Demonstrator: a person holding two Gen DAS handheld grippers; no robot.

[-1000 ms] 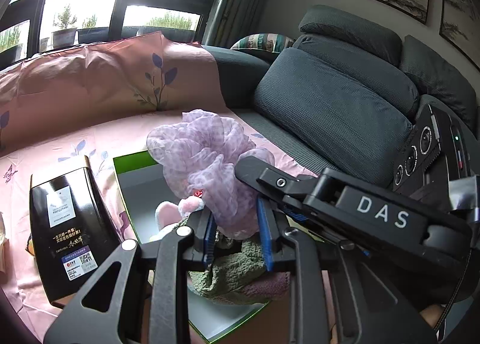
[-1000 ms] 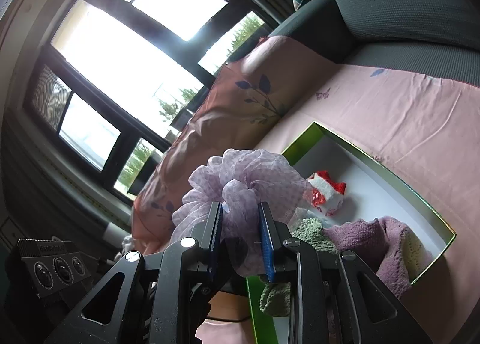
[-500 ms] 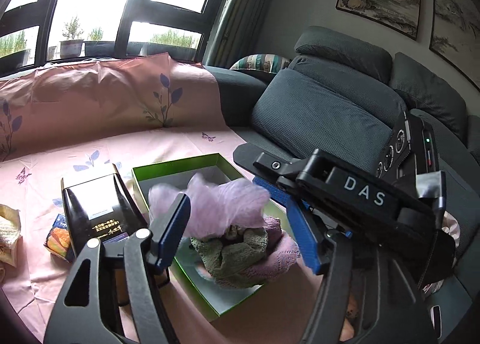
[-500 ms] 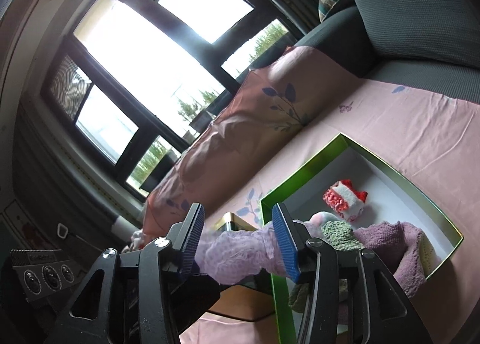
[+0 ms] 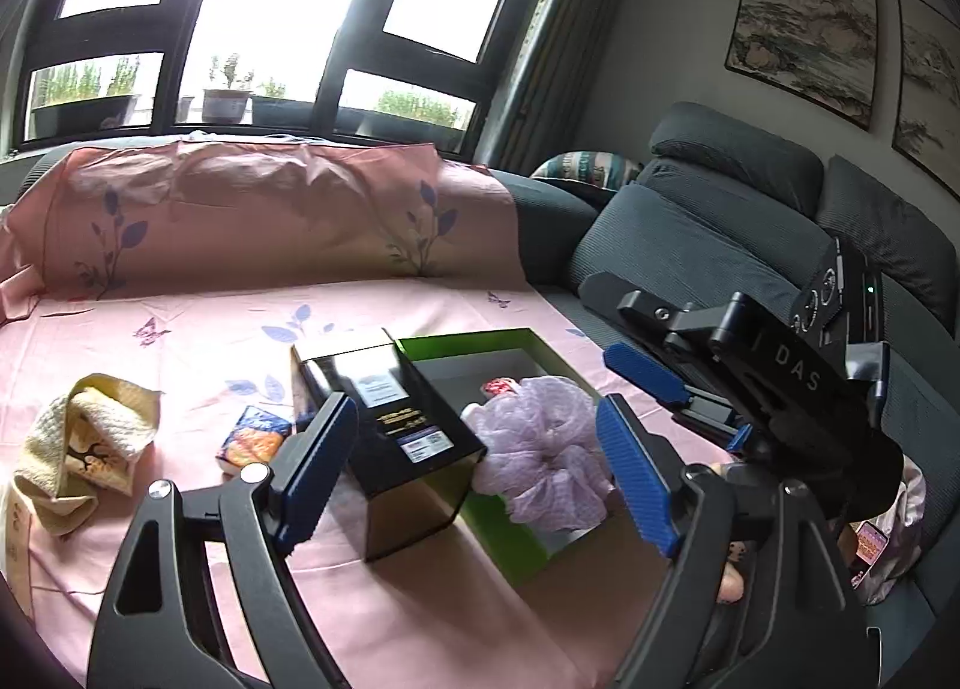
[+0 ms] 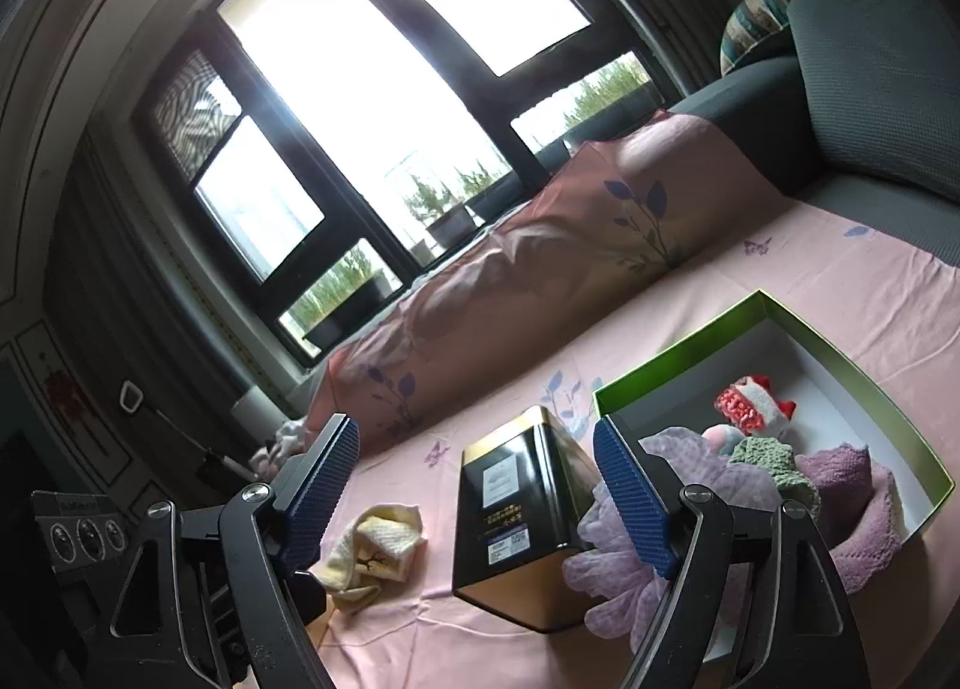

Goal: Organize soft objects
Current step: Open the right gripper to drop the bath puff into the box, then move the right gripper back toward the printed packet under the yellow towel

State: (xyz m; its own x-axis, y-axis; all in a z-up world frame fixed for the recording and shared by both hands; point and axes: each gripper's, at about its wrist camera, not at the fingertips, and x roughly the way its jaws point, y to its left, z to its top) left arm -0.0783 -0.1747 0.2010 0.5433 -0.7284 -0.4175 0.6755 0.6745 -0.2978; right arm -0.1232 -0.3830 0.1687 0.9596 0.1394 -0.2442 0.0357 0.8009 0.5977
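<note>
A lilac gauzy cloth [image 5: 540, 461] lies bunched in the near end of the green box [image 5: 468, 338], partly over its rim. My left gripper [image 5: 474, 479] hangs back from it, jaws opening, with nothing pressed between the blue pads. My right gripper [image 6: 477, 491] is likewise opening and grips nothing. In the right wrist view the lilac cloth [image 6: 678, 461] shows behind the right finger. In the green box [image 6: 678, 341] also lie a red and white plush [image 6: 750, 401], a green knit cloth [image 6: 774, 461] and a purple knit cloth [image 6: 852, 485].
A black tin [image 5: 390, 425] stands against the box's left side. A snack packet [image 5: 252, 437] and a yellow towel [image 5: 78, 443] lie further left on the pink sheet [image 5: 240, 299]. Grey sofa cushions [image 5: 690, 245] rise at the right.
Both grippers were shut on the lilac cloth above the box. They opened, the cloth dropped into the box, and both pulled back and up.
</note>
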